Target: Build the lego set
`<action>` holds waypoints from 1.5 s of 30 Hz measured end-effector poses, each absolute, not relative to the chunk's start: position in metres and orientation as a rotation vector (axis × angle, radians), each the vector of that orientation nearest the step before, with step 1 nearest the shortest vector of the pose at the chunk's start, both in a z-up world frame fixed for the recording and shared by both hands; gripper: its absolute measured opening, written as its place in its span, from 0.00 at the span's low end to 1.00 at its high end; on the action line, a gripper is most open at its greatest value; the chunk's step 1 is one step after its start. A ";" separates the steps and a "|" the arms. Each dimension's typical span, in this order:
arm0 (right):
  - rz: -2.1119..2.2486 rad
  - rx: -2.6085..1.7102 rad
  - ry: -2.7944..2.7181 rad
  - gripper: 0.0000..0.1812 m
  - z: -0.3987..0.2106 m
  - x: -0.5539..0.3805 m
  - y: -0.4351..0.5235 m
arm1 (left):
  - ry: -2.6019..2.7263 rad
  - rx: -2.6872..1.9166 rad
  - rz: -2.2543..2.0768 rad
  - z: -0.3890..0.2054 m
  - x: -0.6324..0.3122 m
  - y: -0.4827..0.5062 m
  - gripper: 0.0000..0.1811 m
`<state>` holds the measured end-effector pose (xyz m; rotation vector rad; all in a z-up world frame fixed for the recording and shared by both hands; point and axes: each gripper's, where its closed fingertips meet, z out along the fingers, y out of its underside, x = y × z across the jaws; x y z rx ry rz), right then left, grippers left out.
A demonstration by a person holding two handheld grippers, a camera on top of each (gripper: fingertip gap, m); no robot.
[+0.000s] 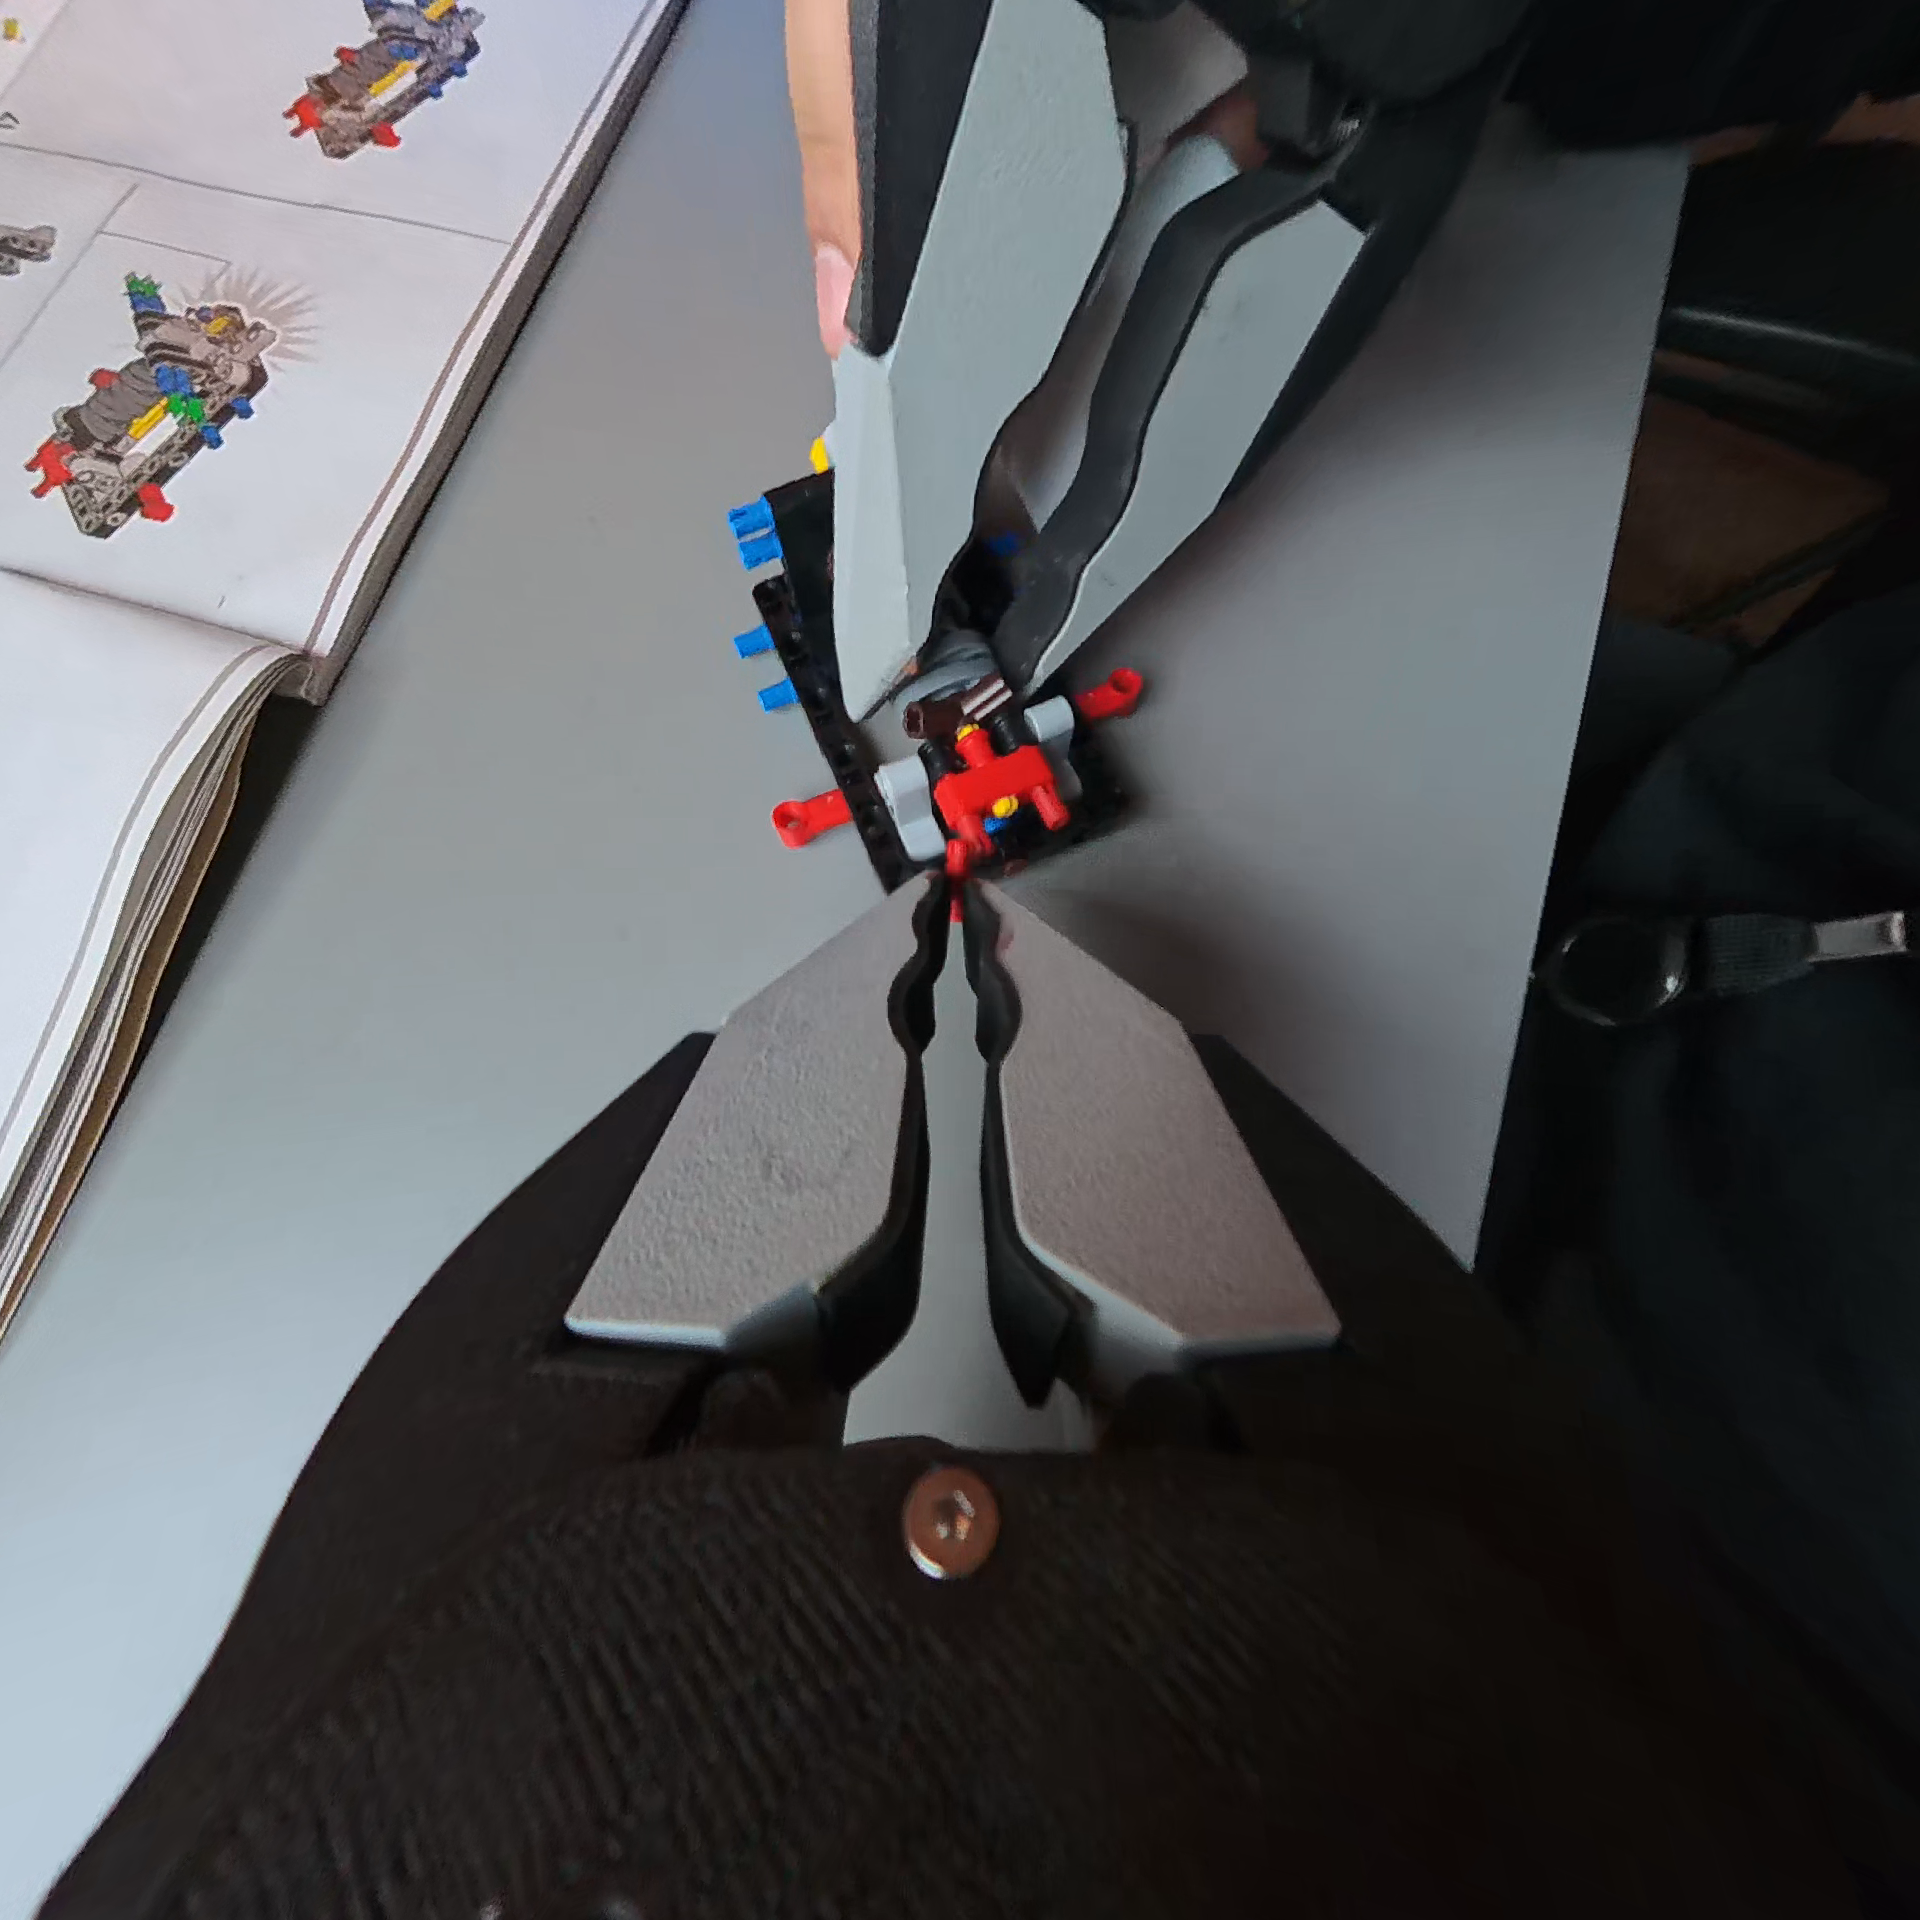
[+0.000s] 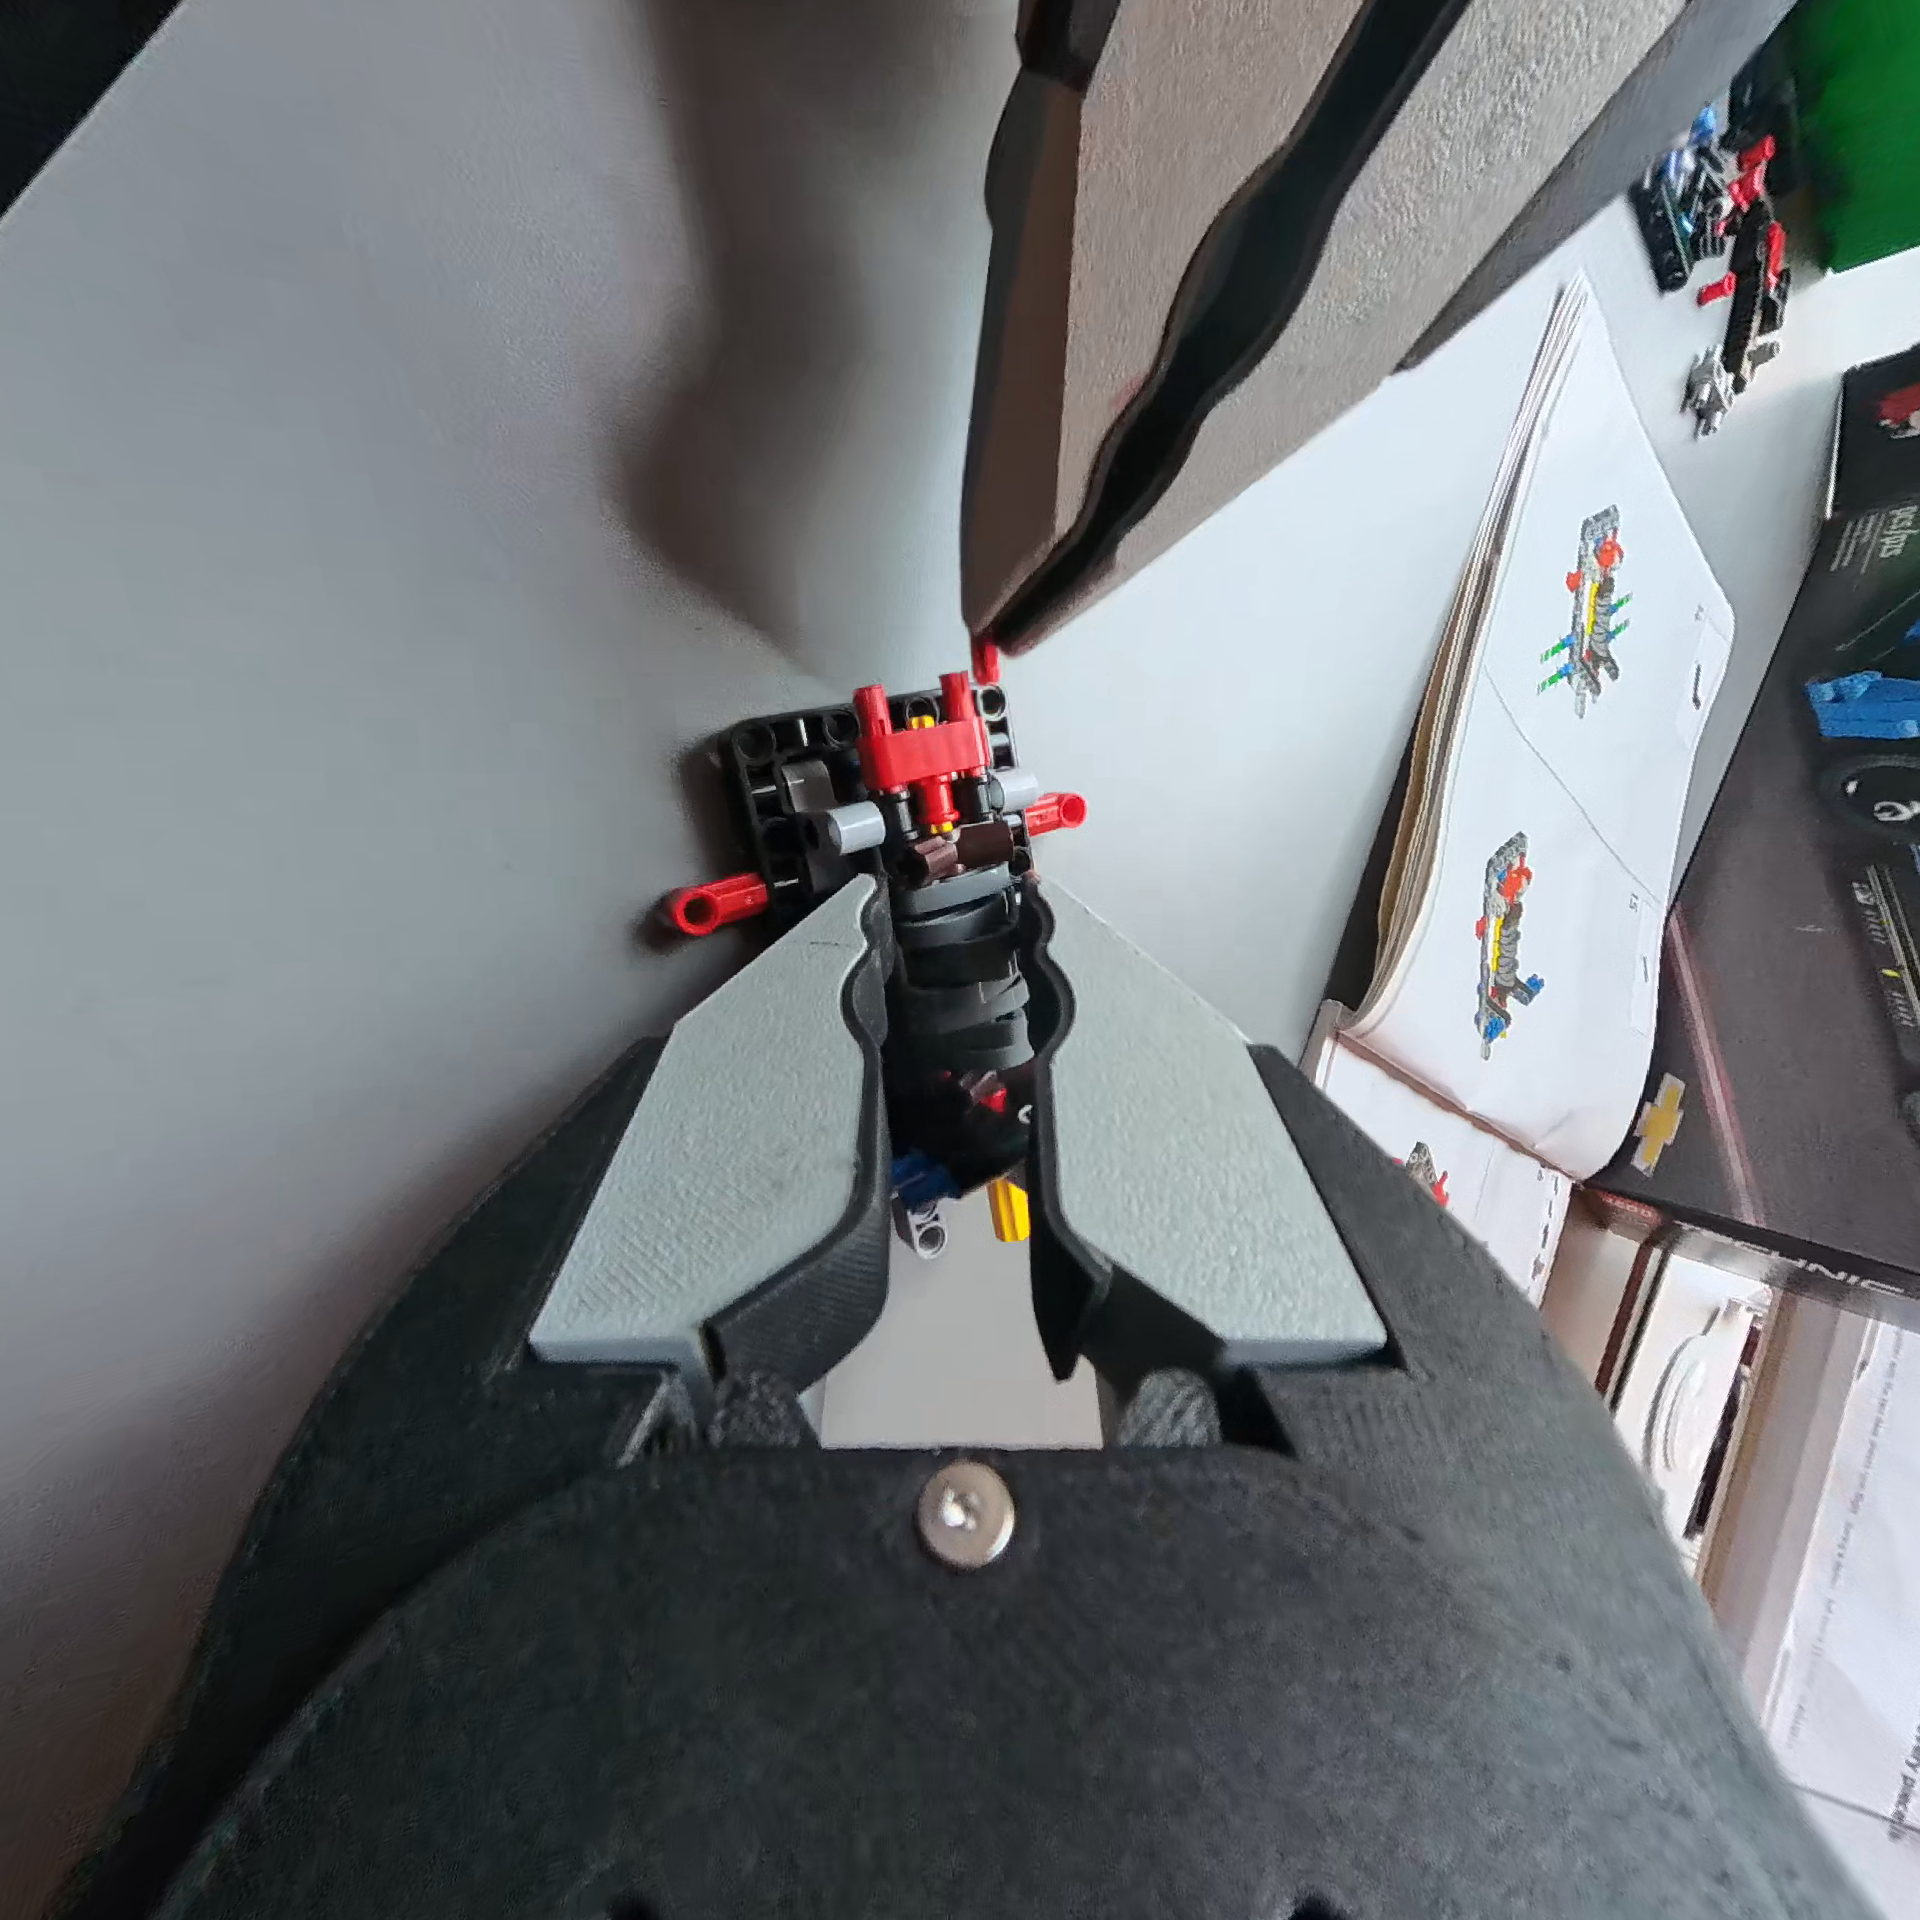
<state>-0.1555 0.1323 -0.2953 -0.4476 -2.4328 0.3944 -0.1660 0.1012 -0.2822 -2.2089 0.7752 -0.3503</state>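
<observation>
Fitting a red pin [image 1: 957, 864], pinched in the nearly shut left claw [image 1: 954, 902], into the model [image 2: 914, 790] just ahead. Right claw [image 2: 958, 894] part open, clamped round the model's coiled middle. Next: a straight push into the frame hole, right grip steady

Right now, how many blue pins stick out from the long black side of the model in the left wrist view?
3 groups: a double blue pin farthest away, a single blue pin in the middle, a third blue pin nearest. The right gripper may hide more.

Two close wrist views facing each other across the shared lego assembly [image 1: 966, 748] [image 2: 914, 800].
</observation>
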 end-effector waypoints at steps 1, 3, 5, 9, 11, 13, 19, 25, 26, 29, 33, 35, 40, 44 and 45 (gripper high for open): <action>0.392 -0.458 -2.431 0.13 -0.295 -0.156 0.133 | 0.764 -2.218 -0.358 -0.283 -0.170 0.100 0.00; 0.375 -0.483 -2.423 0.16 -0.296 -0.156 0.138 | 0.718 -2.277 -0.393 -0.290 -0.181 0.096 0.00; 0.369 -0.501 -2.418 0.16 -0.294 -0.154 0.141 | 0.673 -2.298 -0.407 -0.295 -0.190 0.095 0.00; 0.404 -0.549 -2.379 0.16 -0.285 -0.150 0.143 | 0.640 -2.308 -0.489 -0.298 -0.188 0.095 0.06; 0.441 -0.574 -2.364 0.16 -0.282 -0.146 0.143 | 0.630 -2.319 -0.505 -0.301 -0.186 0.095 0.11; 0.455 -0.591 -2.359 0.15 -0.283 -0.143 0.144 | 0.626 -2.310 -0.485 -0.299 -0.187 0.097 0.14; 0.430 -0.521 -2.435 0.16 -0.290 -0.149 0.137 | 0.770 -2.197 -0.384 -0.280 -0.168 0.112 0.16; 0.443 -0.453 -2.468 0.11 -0.294 -0.152 0.131 | 0.844 -2.198 -0.424 -0.290 -0.156 0.116 0.13; 0.458 -0.456 -2.466 0.11 -0.294 -0.152 0.131 | 0.846 -2.198 -0.433 -0.290 -0.156 0.116 0.13; 0.477 -0.455 -2.456 0.11 -0.294 -0.152 0.131 | 0.856 -2.199 -0.481 -0.290 -0.154 0.115 0.11; 0.475 -0.456 -2.460 0.11 -0.297 -0.153 0.132 | 0.855 -2.209 -0.525 -0.291 -0.153 0.116 0.11; 0.476 -0.457 -2.460 0.11 -0.297 -0.152 0.132 | 0.831 -2.239 -0.556 -0.291 -0.153 0.115 0.11; 0.408 -0.443 -2.458 0.11 -0.296 -0.152 0.132 | 0.770 -2.360 -0.600 -0.292 -0.153 0.115 0.10; 0.379 -0.425 -2.451 0.11 -0.296 -0.151 0.131 | 0.773 -2.426 -0.635 -0.292 -0.154 0.114 0.09; 0.367 -0.429 -2.441 0.11 -0.295 -0.152 0.132 | 0.785 -2.438 -0.660 -0.292 -0.153 0.112 0.02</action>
